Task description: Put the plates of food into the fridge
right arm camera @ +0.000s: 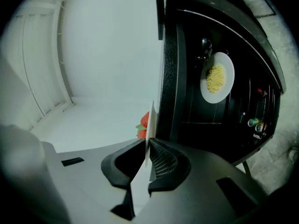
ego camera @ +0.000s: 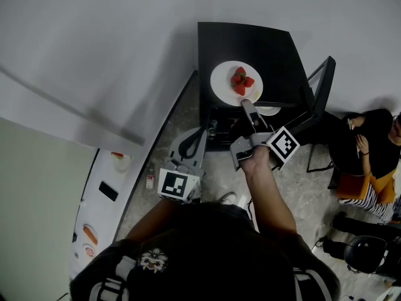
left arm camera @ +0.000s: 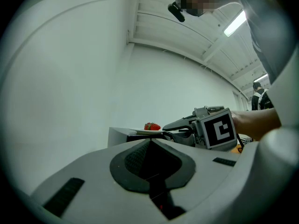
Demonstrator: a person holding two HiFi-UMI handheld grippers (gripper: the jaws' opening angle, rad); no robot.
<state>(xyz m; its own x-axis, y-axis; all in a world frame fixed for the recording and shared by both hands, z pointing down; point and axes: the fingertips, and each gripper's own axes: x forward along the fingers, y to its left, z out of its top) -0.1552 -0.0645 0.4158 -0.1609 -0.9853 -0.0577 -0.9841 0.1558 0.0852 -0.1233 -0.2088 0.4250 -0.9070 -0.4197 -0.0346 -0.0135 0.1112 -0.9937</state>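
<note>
Right gripper: clamped on the near rim of the strawberry plate atop the black fridge.
Left gripper: clenched, empty, farther back.
Way in: open compartment directly beneath the plate.

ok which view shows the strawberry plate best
The head view: the whole strawberry plate lies face-up on the black fridge, strawberries near its middle. The left gripper view sees it edge-on, far off. The right gripper view shows only its rim, clamped in the right gripper, strawberries behind.
</note>
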